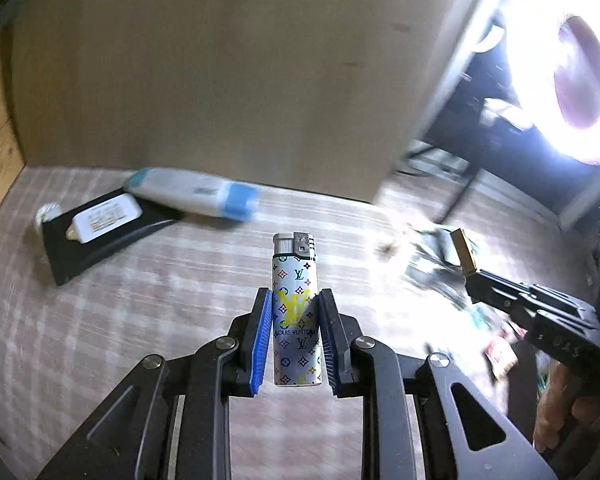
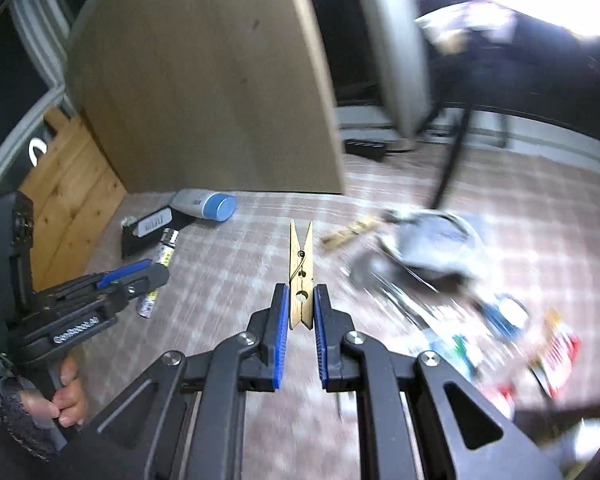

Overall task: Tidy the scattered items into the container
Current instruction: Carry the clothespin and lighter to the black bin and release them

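Observation:
My left gripper is shut on a white patterned lighter, held upright above the checked cloth. The lighter also shows in the right wrist view, in the left gripper. My right gripper is shut on a wooden clothespin, its open end pointing forward. The clothespin also shows in the left wrist view, held by the right gripper. A second clothespin lies on the cloth, beside a grey mesh container at the right. The container is blurred.
A white and blue bottle lies by a black tray holding a white box. A tall beige board stands behind them. Blurred packets lie at the right. Wooden planks stand at the left.

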Motion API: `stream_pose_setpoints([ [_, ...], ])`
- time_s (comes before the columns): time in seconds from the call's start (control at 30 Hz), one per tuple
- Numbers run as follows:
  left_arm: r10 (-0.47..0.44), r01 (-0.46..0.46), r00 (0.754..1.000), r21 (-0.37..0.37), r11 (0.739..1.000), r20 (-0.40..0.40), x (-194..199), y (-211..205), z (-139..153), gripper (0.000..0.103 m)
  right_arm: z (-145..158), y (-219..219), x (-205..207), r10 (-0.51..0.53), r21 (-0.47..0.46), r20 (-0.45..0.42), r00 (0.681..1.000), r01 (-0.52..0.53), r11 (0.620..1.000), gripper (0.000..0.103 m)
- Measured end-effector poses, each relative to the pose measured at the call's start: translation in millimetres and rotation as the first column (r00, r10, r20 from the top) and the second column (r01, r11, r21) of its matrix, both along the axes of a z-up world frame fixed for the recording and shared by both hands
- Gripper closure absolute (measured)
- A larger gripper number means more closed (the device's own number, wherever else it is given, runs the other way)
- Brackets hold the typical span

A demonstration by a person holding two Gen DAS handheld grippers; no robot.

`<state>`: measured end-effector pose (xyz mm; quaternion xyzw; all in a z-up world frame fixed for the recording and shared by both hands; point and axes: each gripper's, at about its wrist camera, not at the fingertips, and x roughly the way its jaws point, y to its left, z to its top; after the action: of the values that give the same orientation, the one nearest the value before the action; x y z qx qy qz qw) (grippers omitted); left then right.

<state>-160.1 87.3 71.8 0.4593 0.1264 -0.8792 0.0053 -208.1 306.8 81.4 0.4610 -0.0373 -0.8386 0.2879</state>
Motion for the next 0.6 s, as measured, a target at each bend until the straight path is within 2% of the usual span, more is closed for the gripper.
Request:
stream_pose_setpoints([
  [0.13, -0.119, 0.119, 0.993, 0.01, 0.993, -0.02, 11, 51, 18, 0.081, 22, 67, 44, -0.136, 0.012, -0.045, 0.99, 0.137, 0.991, 0.091],
  [0.27, -0.264, 0.265, 0.964, 0.027, 0.964, -0.039, 29, 107, 32, 0.081, 35, 130, 85, -0.282, 0.019, -0.034, 0.959, 0.283, 0.959, 0.091],
  [0.47, -0.49, 0.492, 0.87, 0.052, 0.869, -0.051, 64, 194, 41, 0.081, 49, 212, 158, -0.506, 0.043, -0.022, 0.862, 0.506, 0.861, 0.091],
  [0.5, -0.515, 0.517, 0.856, 0.057, 0.854, -0.051, 69, 205, 42, 0.081, 51, 226, 172, -0.545, 0.05, -0.023, 0.838, 0.545, 0.837, 0.091],
  [0.6, -0.607, 0.609, 0.793, 0.056, 0.791, -0.053, 88, 248, 42, 0.081, 50, 253, 199, -0.612, 0.064, -0.02, 0.791, 0.612, 0.789, 0.091],
])
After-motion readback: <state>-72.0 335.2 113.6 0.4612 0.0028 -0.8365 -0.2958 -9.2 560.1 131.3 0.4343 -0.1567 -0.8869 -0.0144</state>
